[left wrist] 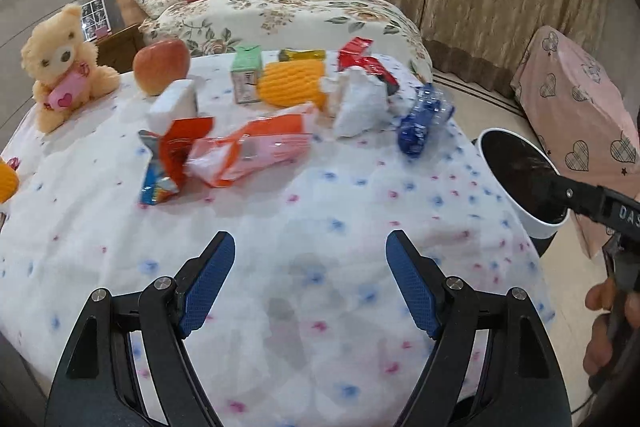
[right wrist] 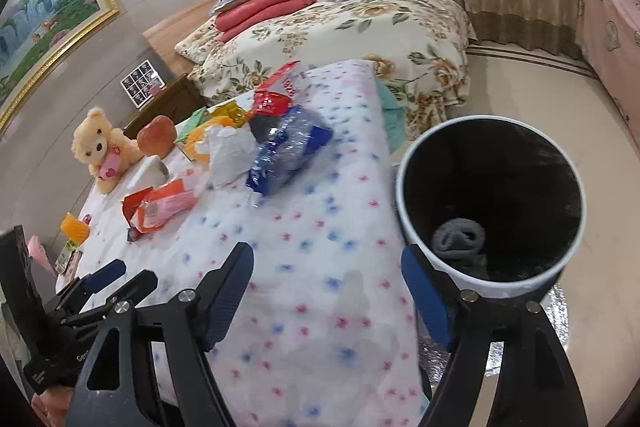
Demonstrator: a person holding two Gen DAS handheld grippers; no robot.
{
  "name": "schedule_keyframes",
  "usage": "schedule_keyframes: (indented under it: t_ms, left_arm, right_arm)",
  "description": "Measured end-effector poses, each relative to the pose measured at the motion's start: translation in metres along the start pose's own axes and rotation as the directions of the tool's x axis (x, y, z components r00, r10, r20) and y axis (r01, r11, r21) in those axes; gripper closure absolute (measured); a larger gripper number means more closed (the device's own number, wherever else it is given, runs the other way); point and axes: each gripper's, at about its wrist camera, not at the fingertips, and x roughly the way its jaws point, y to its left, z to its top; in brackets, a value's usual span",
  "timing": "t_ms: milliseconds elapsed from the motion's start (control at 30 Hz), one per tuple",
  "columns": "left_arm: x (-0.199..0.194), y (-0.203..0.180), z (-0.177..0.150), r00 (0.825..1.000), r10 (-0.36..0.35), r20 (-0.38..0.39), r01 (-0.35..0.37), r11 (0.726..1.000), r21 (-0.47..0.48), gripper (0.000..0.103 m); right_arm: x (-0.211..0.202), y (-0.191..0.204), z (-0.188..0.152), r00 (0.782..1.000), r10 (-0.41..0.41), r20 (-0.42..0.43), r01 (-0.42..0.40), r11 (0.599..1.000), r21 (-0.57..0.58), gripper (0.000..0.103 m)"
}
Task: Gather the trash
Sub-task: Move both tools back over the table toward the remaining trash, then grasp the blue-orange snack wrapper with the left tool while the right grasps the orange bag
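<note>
White capitals "DAS", cut off by the frame's right edge, stand on the black body of the right gripper (left wrist: 618, 213), just beside the white trash bin (left wrist: 538, 223). In the right wrist view, small white lettering on the left gripper (right wrist: 86, 355) begins "Ge"; the rest is illegible. Print on the wrappers lying on the dotted tablecloth (left wrist: 280, 227) is too blurred to read.

We see only part of an orange object (left wrist: 6, 183) at the left wrist view's left edge. A hand (left wrist: 604, 331) is cut off at its right edge. Print on the wrappers (left wrist: 248, 151) is blurred beyond reading. In the bin (right wrist: 490, 205), a grey bundle (right wrist: 460, 237) lies in shadow; we cannot identify it.
</note>
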Motion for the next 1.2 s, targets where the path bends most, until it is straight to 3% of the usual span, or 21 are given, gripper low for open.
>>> schedule_keyframes:
  t_ms: [300,667,933,1000,1067,1133,1200]
  left_arm:
    - [0.017,0.036,0.014,0.999,0.054,-0.001,-0.054,0.999,0.002,0.022]
    - [0.028,0.105,0.021,0.995,0.102,-0.020,-0.103,0.989,-0.103,0.022]
    - [0.061,0.131,0.034,0.998,0.039,-0.057,-0.046,0.991,-0.125,0.022]
    - [0.066,0.134,0.038,0.998,-0.011,-0.061,0.002,0.990,-0.144,0.030]
    - [0.071,0.133,0.041,0.997,-0.042,-0.071,0.031,0.989,-0.141,0.060]
    - [0.075,0.132,0.040,0.994,-0.066,-0.091,0.053,0.989,-0.141,0.076]
    - [0.071,0.132,0.038,0.993,-0.087,-0.081,0.075,0.987,-0.143,0.081]
  right_arm:
    - [0.035,0.018,0.010,0.999,0.027,-0.043,-0.027,1.000,-0.008,0.025]
    - [0.069,0.068,0.006,0.989,0.104,-0.106,-0.111,0.992,-0.065,0.025]
    - [0.085,0.099,0.012,0.982,0.138,-0.127,-0.151,0.983,-0.103,0.025]
    - [0.089,0.102,0.013,0.982,0.140,-0.130,-0.154,0.983,-0.100,0.025]
    - [0.093,0.104,0.014,0.980,0.144,-0.138,-0.158,0.983,-0.094,0.025]
    - [0.096,0.107,0.014,0.977,0.153,-0.146,-0.167,0.982,-0.089,0.025]
    - [0.100,0.113,0.014,0.974,0.165,-0.153,-0.180,0.979,-0.092,0.025]
